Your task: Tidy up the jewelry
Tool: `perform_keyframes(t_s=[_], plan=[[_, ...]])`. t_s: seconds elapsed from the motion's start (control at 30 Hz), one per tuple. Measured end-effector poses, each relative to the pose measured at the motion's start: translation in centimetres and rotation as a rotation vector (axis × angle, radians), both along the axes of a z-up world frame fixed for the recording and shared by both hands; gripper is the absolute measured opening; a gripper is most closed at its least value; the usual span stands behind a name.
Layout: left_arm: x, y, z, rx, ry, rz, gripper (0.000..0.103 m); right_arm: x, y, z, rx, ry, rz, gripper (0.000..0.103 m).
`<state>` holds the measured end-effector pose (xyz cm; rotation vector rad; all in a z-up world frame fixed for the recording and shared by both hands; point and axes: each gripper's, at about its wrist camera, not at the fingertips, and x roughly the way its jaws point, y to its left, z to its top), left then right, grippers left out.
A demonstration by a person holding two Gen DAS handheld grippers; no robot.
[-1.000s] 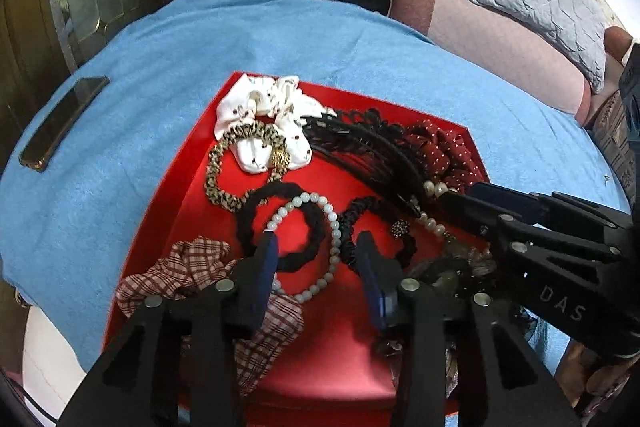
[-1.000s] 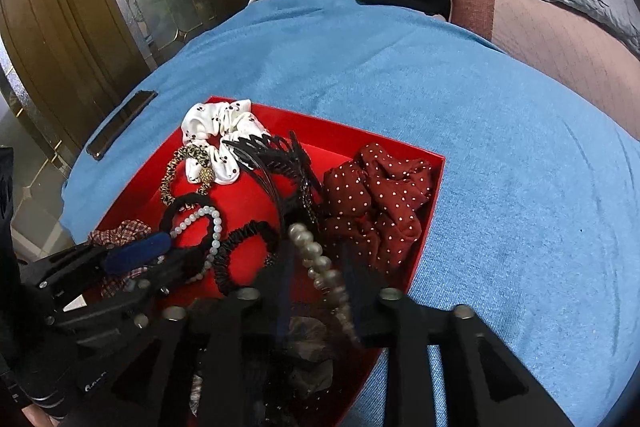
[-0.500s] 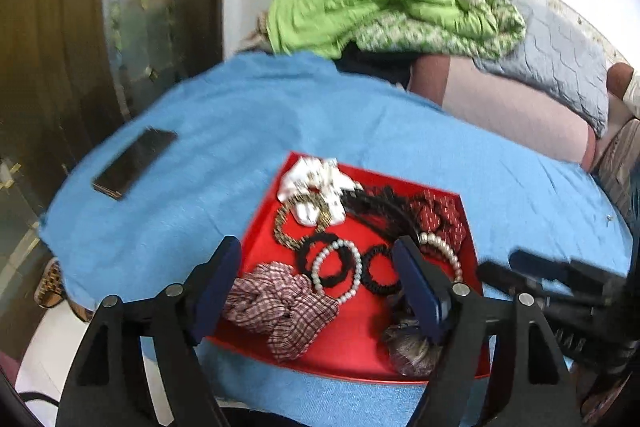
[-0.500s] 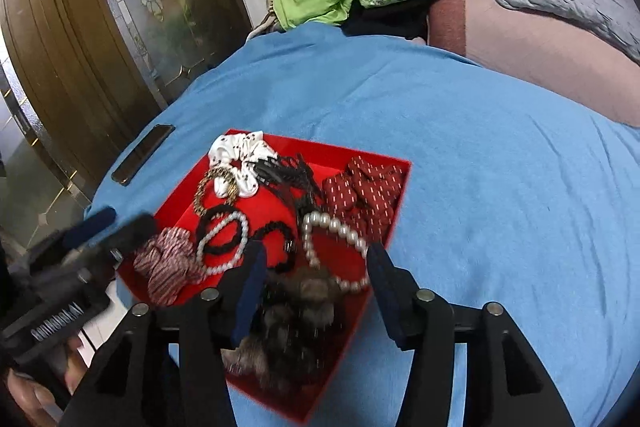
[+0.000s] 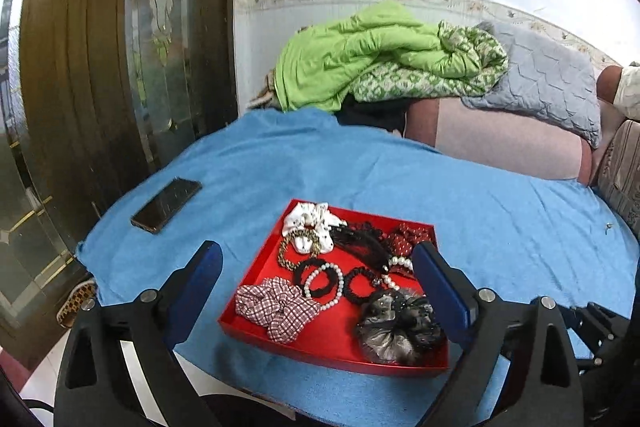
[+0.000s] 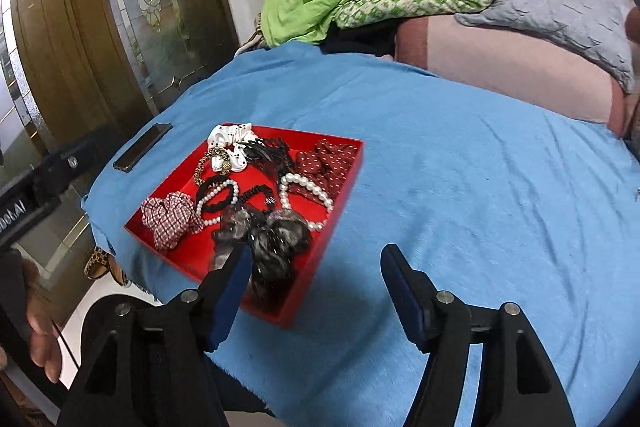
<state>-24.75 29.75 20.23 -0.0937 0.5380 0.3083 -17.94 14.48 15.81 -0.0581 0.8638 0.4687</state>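
A red tray (image 5: 256, 285) (image 6: 352, 171) sits on the blue cloth and holds several hair pieces and beads. In it lie a white scrunchie (image 5: 308, 219), a checked scrunchie (image 5: 276, 305) (image 6: 168, 213), a grey-black scrunchie (image 5: 400, 325) (image 6: 276, 235), a red dotted scrunchie (image 6: 326, 159), a small pearl bracelet (image 5: 324, 285) and a pearl strand (image 6: 306, 189). My left gripper (image 5: 318, 273) hangs above and in front of the tray, its jaws opening wide with nothing held. My right gripper (image 6: 316, 277) hovers over the tray's near right corner, jaws opening, empty.
A dark phone (image 5: 166, 205) (image 6: 142, 147) lies on the blue cloth (image 6: 460, 187) left of the tray. Green bedding (image 5: 380, 55) and a grey pillow (image 5: 540, 79) are piled behind. A wooden door with glass (image 5: 100, 67) stands at left. A hand (image 6: 40, 343) shows at lower left.
Both grippers pulled back and up from the tray and their jaws spread apart. The grey-black scrunchie now lies in the tray's near corner.
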Motion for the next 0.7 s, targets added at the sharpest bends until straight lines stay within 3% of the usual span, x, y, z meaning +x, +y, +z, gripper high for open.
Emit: perform_keyframes(t_s=[0.33, 0.7], plan=[[-4.1, -0.9, 2.4, 0.003, -0.068, 0.052, 0.1, -3.8, -1.1, 1.5, -0.043, -0.083, -0.008, 0.08], [-6.1, -1.8, 0.9, 0.0, 0.002, 0.052, 0.1, -6.5, -2.6, 2.7, -0.077, -0.15, -0.048, 0.085]])
